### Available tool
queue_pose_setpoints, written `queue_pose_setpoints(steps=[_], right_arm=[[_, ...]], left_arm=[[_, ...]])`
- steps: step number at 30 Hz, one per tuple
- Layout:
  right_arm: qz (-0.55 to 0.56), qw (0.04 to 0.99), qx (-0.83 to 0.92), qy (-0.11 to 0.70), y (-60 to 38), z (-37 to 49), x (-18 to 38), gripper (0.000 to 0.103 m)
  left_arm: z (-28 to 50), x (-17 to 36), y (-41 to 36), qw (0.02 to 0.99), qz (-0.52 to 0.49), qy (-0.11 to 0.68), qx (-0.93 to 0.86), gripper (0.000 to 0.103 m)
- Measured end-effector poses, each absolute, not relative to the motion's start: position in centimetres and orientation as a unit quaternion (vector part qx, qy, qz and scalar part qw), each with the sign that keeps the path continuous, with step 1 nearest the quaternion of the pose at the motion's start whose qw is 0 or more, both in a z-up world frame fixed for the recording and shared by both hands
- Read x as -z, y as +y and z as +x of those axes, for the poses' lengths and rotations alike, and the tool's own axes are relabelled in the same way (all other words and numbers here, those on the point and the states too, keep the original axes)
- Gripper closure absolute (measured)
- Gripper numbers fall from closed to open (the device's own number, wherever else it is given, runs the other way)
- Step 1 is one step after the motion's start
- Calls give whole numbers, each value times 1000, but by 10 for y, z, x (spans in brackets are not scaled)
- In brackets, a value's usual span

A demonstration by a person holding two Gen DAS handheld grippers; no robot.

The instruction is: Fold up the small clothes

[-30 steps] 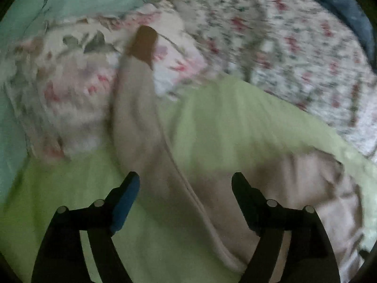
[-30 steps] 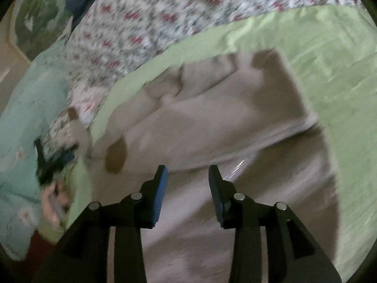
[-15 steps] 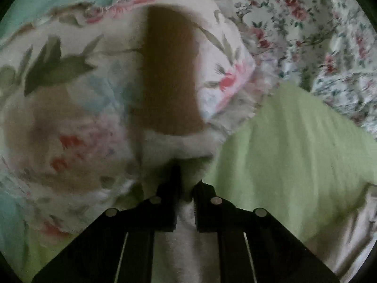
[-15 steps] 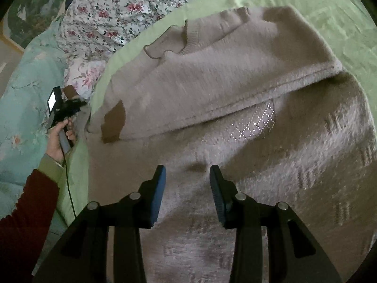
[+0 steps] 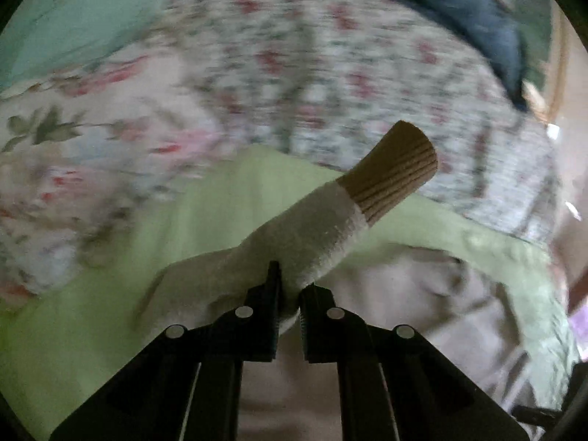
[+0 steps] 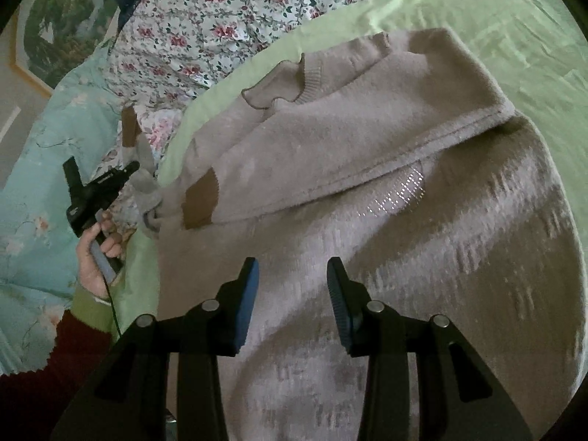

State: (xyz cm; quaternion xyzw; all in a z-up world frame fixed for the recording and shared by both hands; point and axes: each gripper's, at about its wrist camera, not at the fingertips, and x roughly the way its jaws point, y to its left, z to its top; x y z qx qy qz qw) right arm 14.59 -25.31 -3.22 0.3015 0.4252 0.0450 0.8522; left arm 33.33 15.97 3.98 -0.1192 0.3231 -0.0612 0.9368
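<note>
Left wrist view: the left gripper (image 5: 288, 294) is closed on the sleeve (image 5: 308, 235), the cuff (image 5: 395, 174) just ahead. The right gripper (image 6: 292, 294) hangs wide apart over the sweater (image 6: 367, 191) below it. The knit looks soft and limp, so hold it near the cuff.

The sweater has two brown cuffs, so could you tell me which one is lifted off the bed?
The cuff on the sleeve pinched by the left tongs; the other lies flat.

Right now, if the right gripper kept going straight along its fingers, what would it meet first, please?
Most likely the beige sweater: the right gripper is open above its knit body, nothing between. Depth is unclear.
</note>
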Motion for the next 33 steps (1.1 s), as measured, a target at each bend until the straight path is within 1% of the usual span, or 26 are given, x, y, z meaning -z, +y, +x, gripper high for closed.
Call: queue_pose_setpoints(steps=[3,7,11,16,19,20,21,22,23,24,25,27,30,33], right_arm=[[308,852,-39,421,-258,139,33,63],[328,848,-22,415,-271,135,37,63],[340,849,-10,404,-283,134,37,63],[342,852,-2,396,-294,133,34,63],[344,853,-1,392,-297,135,34,63],[345,853,0,391,-299,137,34,63],[346,854,1,389,-300,139,34,62],[347,854,3,387,-303,141,34,62],[349,854,5,386,-305,143,35,60],[352,855,8,382,-308,145,34,58],[353,855,11,378,-311,148,34,58],[356,857,18,371,-317,154,32,58],[349,863,20,365,-324,168,27,58],[341,864,15,370,-326,187,29,58]], left_arm=[[312,-49,101,930,-117,323,133,95],[303,-44,20,910,-101,343,209,95],[303,-13,-55,892,-67,374,245,95],[315,32,-94,875,-40,419,240,94],[316,42,-93,868,-42,432,239,86],[312,42,-89,867,-45,435,240,80],[308,39,-84,867,-47,436,238,68],[304,38,-77,867,-50,435,236,62],[295,33,-68,871,-55,429,234,51],[285,28,-58,875,-60,422,231,43],[277,23,-50,879,-59,417,225,40],[258,20,-25,888,-57,409,201,38],[236,21,26,907,-69,397,125,34],[231,33,74,910,-86,403,38,34]])
